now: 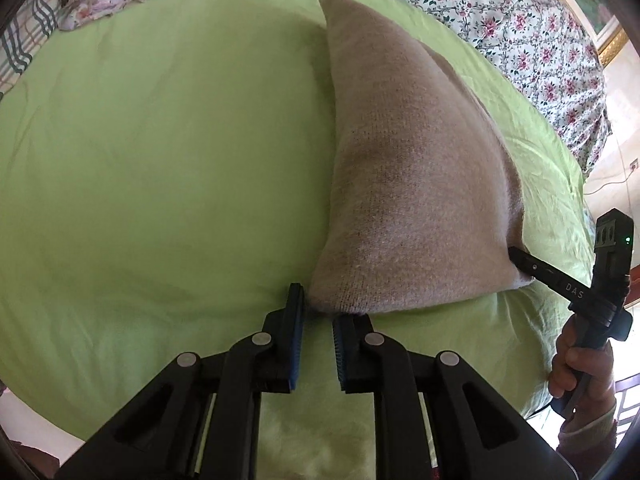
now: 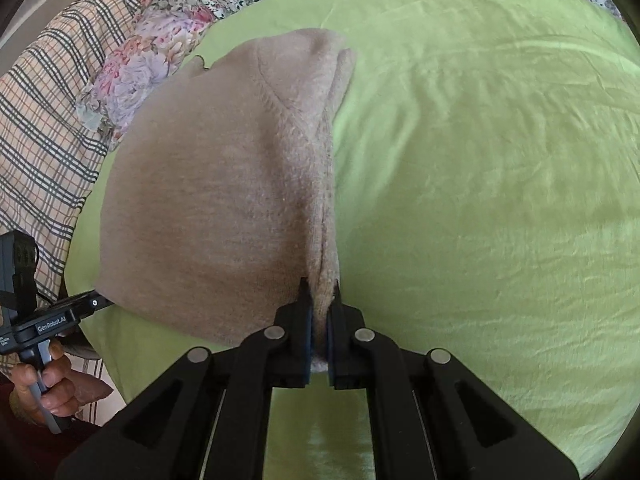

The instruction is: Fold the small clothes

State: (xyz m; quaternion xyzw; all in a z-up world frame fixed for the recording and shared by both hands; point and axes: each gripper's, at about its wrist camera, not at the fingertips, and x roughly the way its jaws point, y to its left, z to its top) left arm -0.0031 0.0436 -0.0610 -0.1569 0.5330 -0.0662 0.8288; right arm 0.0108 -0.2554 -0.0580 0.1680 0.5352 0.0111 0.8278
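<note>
My right gripper is the one with a hold: its pads are pinched on the near right corner of the beige knit garment, where the layered side edge bunches up between them. My left gripper sits at the near left corner with its jaws parted; the corner lies at the fingertips, touching the left pad, but nothing is clamped there. So both hands are at the garment's near edge, one at each end, with me holding each handle low, fingers pointing away from me. From there the garment runs straight ahead, its long axis heading away from the grippers across the green sheet toward the far edge of the bed, where the flowered bedding and the plaid cloth lie. I judge the next fold depends on closing my left jaws first, then carrying the near edge forward along that axis.
</note>
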